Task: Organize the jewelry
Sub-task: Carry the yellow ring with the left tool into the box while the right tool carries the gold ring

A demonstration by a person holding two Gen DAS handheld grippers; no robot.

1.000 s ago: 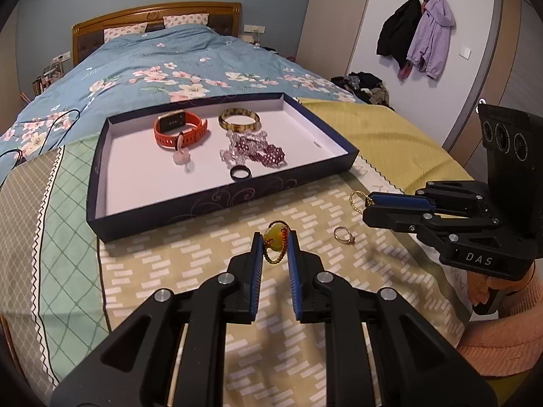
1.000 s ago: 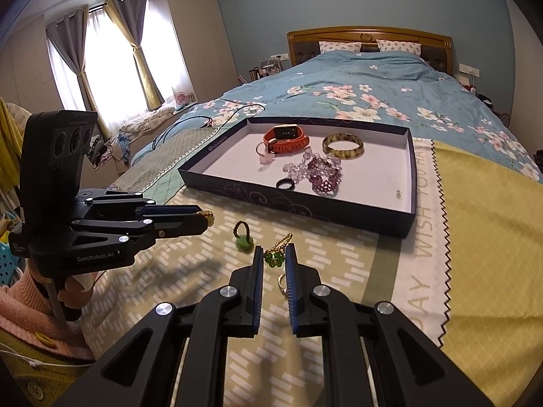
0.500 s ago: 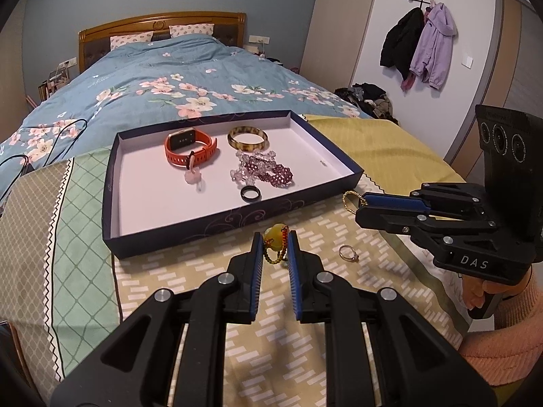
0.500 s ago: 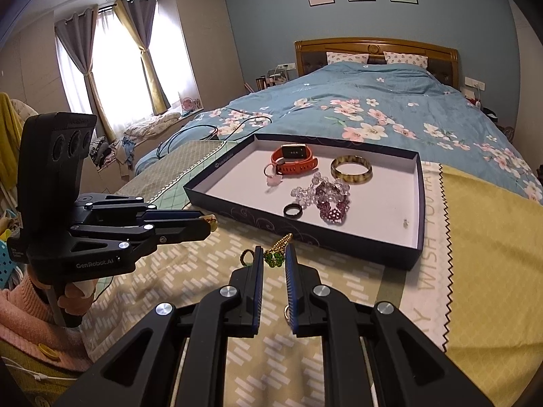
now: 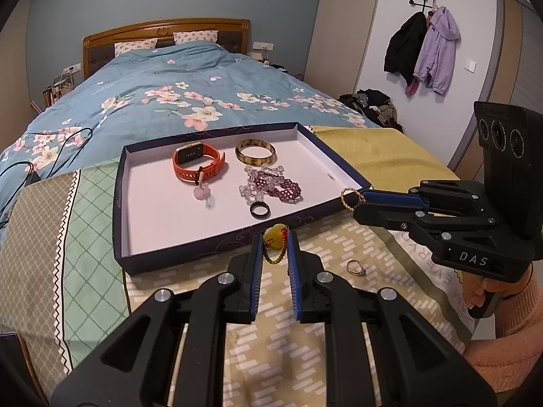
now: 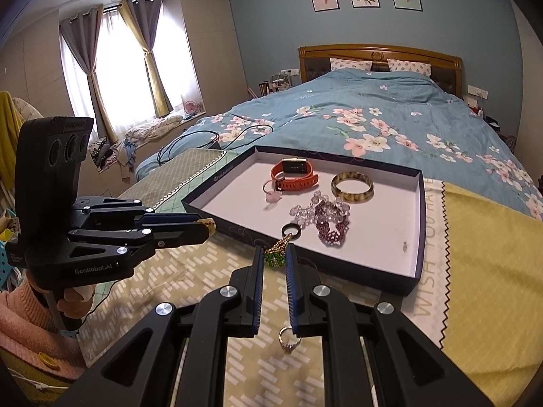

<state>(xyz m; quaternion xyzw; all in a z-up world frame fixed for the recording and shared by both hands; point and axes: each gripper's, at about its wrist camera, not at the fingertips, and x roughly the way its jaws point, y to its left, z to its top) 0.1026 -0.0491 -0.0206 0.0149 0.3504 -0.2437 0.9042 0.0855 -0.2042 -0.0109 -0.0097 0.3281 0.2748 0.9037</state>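
L gripper (image 5: 275, 242): jaws narrow, clamped on yellow-bead bracelet (image 5: 275, 245) w/ red + gold beads on a small loop; held above the patterned cloth (image 5: 190, 291), just near of the tray's near wall.
R gripper (image 6: 274, 257): jaws narrow, pinching green-bead charm (image 6: 274, 259) w/ gold chain; chain end pokes up over tray's near wall. From L cam the gold loop shows at its fingertip, by tray's near-right corner.
Tray (image 5: 119, 183): shallow box, dark navy outside w/ swirl print, white inside; sits on cloth at foot of bed.
In tray, far left: orange watch (image 5: 198, 162), gold-edged face, strap looped.
In tray, far right: amber mottled bangle (image 5: 255, 152), lying flat.
In tray, mid: clear bead bracelet (image 5: 253, 183) touching purple bead bracelet (image 5: 283, 191), heaped together.
In tray, near: black ring (image 5: 259, 209), just near of bead heap.
In tray, left of heap: pink charm ring (image 5: 203, 192), touching watch strap.
On cloth: silver ring (image 5: 355, 268) w/ small stone, right of L gripper, outside tray; in R cam it lies under R gripper's fingers.
Bed: blue floral duvet (image 6: 373, 115), far of tray.
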